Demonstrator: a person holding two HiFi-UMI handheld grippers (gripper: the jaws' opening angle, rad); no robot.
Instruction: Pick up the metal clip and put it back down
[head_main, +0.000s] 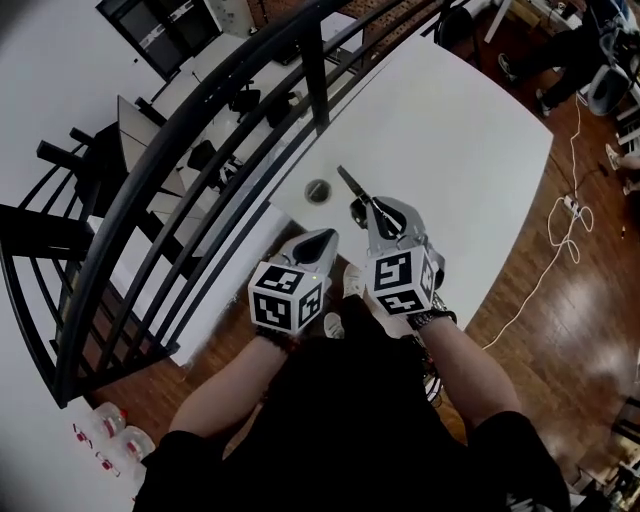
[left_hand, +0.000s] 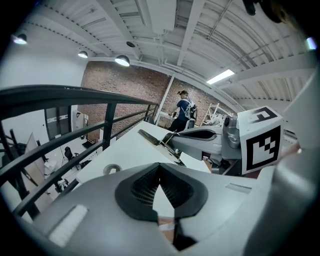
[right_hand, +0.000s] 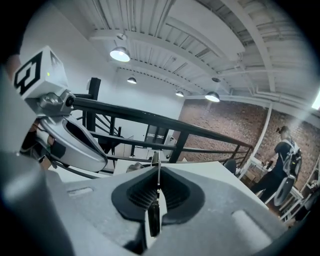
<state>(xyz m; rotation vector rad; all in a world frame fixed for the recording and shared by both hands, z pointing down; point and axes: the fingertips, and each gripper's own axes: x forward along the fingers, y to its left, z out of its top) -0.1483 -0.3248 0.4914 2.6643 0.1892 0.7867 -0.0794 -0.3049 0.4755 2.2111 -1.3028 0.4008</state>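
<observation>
The right tool (head_main: 375, 212) is clenched on the metal clip (head_main: 352, 185), a thin dark strip that juts forward past the jaw tips and hangs in the air above the white bench (head_main: 450, 150). The right gripper view shows the strip edge-on, pinched squarely between the ribbed pads. The left tool (head_main: 327, 238) sits just beside it, tips clenched together with nothing between them.

The step in hand looks like the setting down. To do it well, lower the clip until its free end rests flat on the bench before letting the jaws part, so it does not drop and skid on the smooth top. Choose a spot away from the round cable hole (head_main: 317, 190) just ahead of the clip, and away from the near bench edge. The left tool is best kept aside.

The bench top is bare and glossy. A black railing (head_main: 200, 140) runs along its left side over a lower floor with desks. A white cable (head_main: 565, 235) trails over the wood floor (head_main: 570, 330), and a person (left_hand: 184, 107) stands by a brick wall (left_hand: 125, 85).
</observation>
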